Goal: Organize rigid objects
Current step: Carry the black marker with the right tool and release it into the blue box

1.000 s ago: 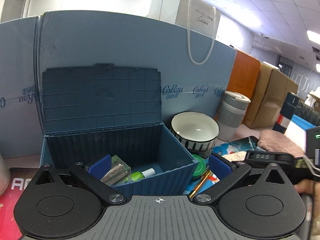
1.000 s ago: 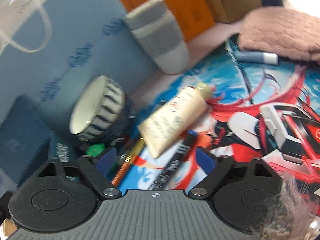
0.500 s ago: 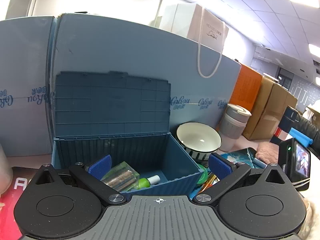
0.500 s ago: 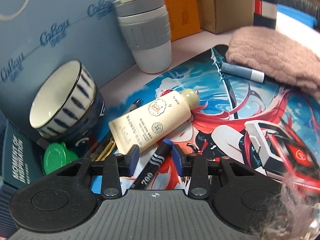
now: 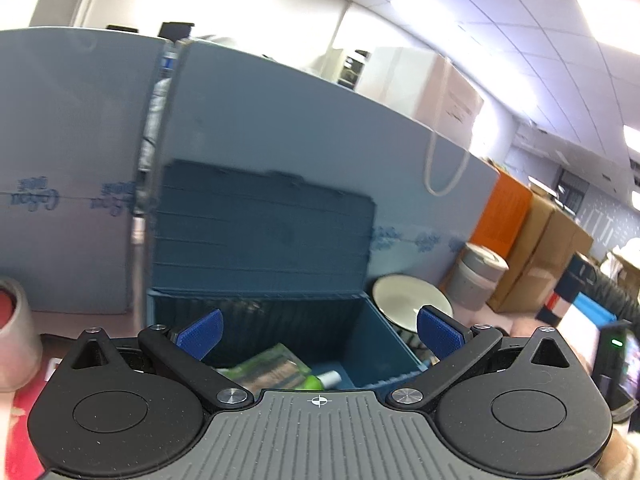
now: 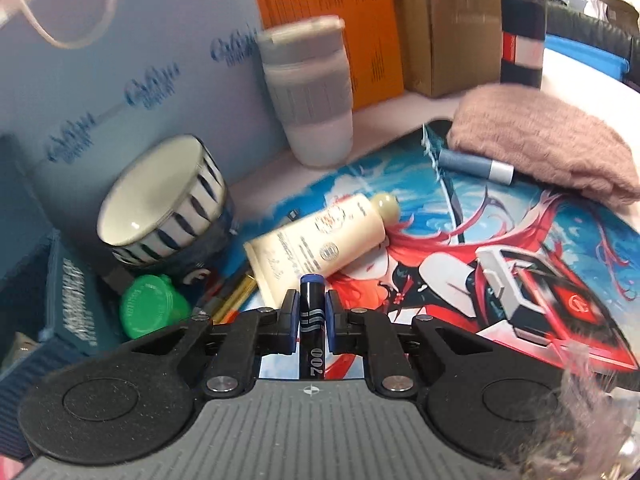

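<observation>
A black marker with a blue cap (image 6: pixel 312 292) sits between the pads of my right gripper (image 6: pixel 311 309). The jaws are closing on it, both pads press its barrel, and it is raised off the printed mat (image 6: pixel 520 216). Beyond it on the mat lie a cream tube (image 6: pixel 320 240), a gold pen (image 6: pixel 236 296) and a green lid (image 6: pixel 150 306). My left gripper (image 5: pixel 319 334) hangs open and empty over the open blue box (image 5: pixel 384 360). Inside the box I see a clear green packet (image 5: pixel 272 368) and a green bottle (image 5: pixel 320 379).
A striped bowl (image 6: pixel 160 196) and a grey lidded cup (image 6: pixel 312 92) stand against the blue partition (image 6: pixel 100 60). A pink cloth (image 6: pixel 540 140) partly covers a blue-grey tube (image 6: pixel 472 164). Cardboard boxes (image 6: pixel 448 24) stand behind. The box lid (image 5: pixel 260 232) stands upright.
The right gripper went from wide open around the marker to shut on it and lifted it. The left gripper stayed open while it shifted and rolled, so the box moved rightward in its view.
</observation>
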`<state>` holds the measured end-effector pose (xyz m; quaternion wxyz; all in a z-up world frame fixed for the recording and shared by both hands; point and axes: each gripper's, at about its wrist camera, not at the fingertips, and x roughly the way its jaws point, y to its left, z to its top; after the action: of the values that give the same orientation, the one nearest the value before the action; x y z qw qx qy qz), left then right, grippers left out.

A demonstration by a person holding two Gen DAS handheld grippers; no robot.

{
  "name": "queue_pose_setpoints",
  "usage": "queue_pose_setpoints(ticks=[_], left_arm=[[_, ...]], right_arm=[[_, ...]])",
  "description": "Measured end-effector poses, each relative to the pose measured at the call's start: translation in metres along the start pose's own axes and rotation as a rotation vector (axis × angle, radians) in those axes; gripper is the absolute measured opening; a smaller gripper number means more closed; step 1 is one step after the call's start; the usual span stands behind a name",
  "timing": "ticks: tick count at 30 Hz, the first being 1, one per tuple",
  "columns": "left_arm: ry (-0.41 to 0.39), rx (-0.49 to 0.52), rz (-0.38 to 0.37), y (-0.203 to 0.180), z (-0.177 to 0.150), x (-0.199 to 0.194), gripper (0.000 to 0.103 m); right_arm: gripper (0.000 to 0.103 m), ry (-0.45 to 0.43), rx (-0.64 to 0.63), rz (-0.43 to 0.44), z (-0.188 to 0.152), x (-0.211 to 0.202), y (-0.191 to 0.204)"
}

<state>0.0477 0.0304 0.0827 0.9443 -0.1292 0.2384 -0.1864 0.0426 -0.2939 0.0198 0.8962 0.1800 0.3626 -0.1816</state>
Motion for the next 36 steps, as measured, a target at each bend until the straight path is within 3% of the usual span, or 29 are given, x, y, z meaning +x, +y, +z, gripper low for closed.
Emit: queue_pose_setpoints(ticks=[5,8,12,16,23,28,36], left_arm=[[-0.017,-0.048,-0.001,0.02,0.007,-0.011,0.103],[-0.01,0.003,0.016,0.024,0.01,-0.018,0.103],[-0.021,0.066,0.097,0.038,0.011,-0.028,0.103],[-0.008,0.008,0.134,0.069,0.009,-0.031,0.103],[0.027,-0.082,0.093,0.097,0.008,-0.024,0.103],[0.042,-0.099,0.078,0.103,0.007,-0.02,0.103],[0.04,-0.157,0.083,0.117,0.008,-0.019,0.103]], right_arm=[[0.013,-0.091,0.009,0.069,0.002,-0.042,0.014],[0.013,-0.157,0.009,0.117,0.004,-0.069,0.024],[0.013,-0.277,-0.005,0.167,0.007,-0.102,0.043],[0.013,-0.395,-0.019,0.189,0.011,-0.127,0.065],[0.013,-0.535,-0.024,0.276,0.016,-0.151,0.113],[0.013,-0.515,-0.021,0.379,0.016,-0.137,0.149],[0.013,-0.293,0.029,0.504,0.002,-0.075,0.186]])
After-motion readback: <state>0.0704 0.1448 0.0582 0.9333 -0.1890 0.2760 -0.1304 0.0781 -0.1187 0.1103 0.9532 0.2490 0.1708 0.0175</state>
